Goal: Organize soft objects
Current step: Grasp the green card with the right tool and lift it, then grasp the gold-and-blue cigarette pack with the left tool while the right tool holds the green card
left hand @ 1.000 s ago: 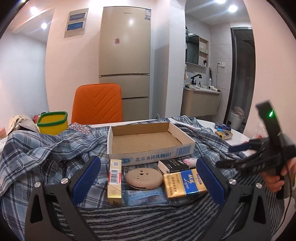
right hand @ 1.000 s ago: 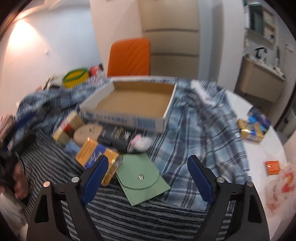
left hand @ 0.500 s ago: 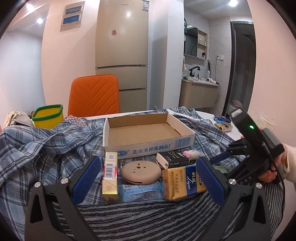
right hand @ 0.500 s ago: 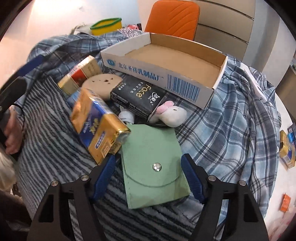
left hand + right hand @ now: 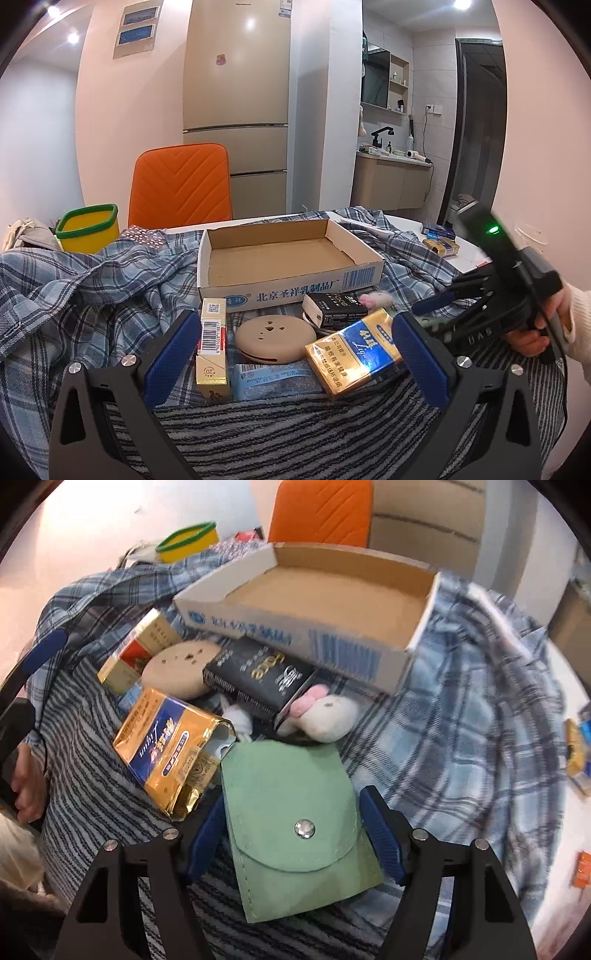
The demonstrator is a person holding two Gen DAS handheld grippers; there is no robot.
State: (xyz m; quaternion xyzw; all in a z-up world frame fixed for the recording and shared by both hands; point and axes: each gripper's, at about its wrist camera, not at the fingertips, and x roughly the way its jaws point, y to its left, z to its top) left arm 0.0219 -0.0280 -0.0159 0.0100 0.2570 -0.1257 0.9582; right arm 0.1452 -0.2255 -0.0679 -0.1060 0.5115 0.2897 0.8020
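A green felt pouch (image 5: 295, 823) with a metal snap lies on the striped cloth. My right gripper (image 5: 293, 834) straddles it, one blue finger at each side edge, jaws half closed and at or near the edges. A small white and pink plush toy (image 5: 325, 712) lies just beyond it, also in the left wrist view (image 5: 375, 300). An empty cardboard tray (image 5: 295, 635) stands behind, also in the left wrist view (image 5: 288, 291). My left gripper (image 5: 291, 350) is open and empty, low over the near items. The right gripper (image 5: 480, 314) shows at the right there.
A gold and blue pack (image 5: 354, 354), a gold and red pack (image 5: 212, 350), a beige round case (image 5: 275, 338), a black box (image 5: 334, 308) and a blue tissue pack (image 5: 273, 380) crowd the front. A plaid shirt (image 5: 92, 295) covers the table. A yellow tub (image 5: 88, 229) and orange chair (image 5: 181, 188) stand behind.
My right gripper has come down and forward over the green pouch, and its jaws have narrowed around it. The left gripper has barely moved.
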